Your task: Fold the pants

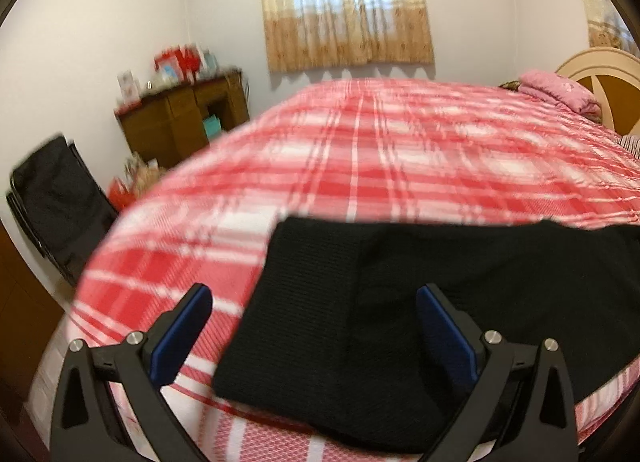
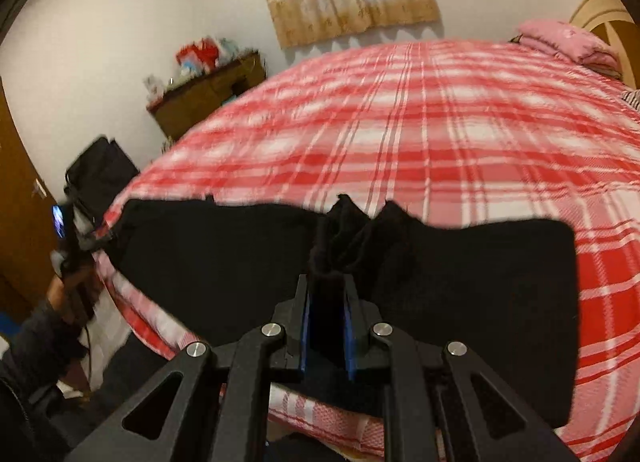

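Blue-padded fingers (image 2: 307, 326) of the right gripper (image 2: 326, 282) were pinched nearly shut on a bunched ridge of the black pants (image 2: 460, 286), the cloth standing up in a peak just past the tips; the left gripper (image 1: 314, 298) stood wide apart with nothing between its fingers (image 1: 188, 326), poised above the near left part of the same garment; the pants lay as a dark band along the near edge of the bed (image 2: 400, 133), on its red and white plaid cover, one squared end out to the right and the other reaching the bed's left corner. Judging from this, the fold in hand was the carrying of the gripped fabric over onto the flat half; done well, that called for a firm pinch through every layer, a low travel so the cloth did not drag the lower layer askew, and the free left fingers pressing the flat part near the fold line; the edges wanted to meet before release. A person's sleeve (image 2: 36, 346) showed at far left.
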Tool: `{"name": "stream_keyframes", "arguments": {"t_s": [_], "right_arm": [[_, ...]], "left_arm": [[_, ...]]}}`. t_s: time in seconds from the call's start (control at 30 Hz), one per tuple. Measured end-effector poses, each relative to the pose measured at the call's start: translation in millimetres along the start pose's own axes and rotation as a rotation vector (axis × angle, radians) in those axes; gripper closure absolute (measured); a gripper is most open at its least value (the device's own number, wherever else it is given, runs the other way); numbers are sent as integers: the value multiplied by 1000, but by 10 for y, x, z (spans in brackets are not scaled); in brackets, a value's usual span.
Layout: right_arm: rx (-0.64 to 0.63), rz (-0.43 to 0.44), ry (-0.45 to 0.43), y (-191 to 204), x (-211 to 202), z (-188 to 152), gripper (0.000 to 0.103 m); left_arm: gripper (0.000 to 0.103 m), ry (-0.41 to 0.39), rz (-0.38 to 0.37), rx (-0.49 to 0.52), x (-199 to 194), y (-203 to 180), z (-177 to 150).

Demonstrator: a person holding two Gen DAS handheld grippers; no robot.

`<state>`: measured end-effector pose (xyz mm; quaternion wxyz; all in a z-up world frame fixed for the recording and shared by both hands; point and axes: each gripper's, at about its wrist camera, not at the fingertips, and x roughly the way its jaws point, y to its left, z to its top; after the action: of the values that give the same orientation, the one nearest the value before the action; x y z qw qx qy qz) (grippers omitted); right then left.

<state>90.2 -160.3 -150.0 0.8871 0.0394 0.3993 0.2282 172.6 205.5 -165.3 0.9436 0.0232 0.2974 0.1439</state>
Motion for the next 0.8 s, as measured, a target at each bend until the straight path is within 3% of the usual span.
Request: {"name": "stream_keyframes", "arguments": {"t_s": [0.13,0.3,0.37,0.43,0.53,0.63,0.73,0.8], "right_arm": [[-81,-22,117,81,162,-93,86],[-70,47,117,-4,5,-128,82],[-44,83,102,-67,-71,-142,82],[-21,128,102,-125,-129,-171,79],[-36,168,110,-107,-199,-222,57],[-66,188,96,-79,-257,-239,54],[-76,109,58,-100,-277,-224,54],[-96,13,41,-78,-250,-222,55]], "left_arm": [[0,-59,-115,4,-266,-252,248],[0,-25,-382,62,-349,-923,472],[0,-6,-450,89,-322,-1176,543],[0,4,-481,116,-294,-1436,581],[0,14,-518,149,-290,-1741,593],[0,32,-548,165,-311,-1926,557],[0,53,-564,168,-322,-1992,480],[0,68,-564,165,-316,-2015,437]]}}
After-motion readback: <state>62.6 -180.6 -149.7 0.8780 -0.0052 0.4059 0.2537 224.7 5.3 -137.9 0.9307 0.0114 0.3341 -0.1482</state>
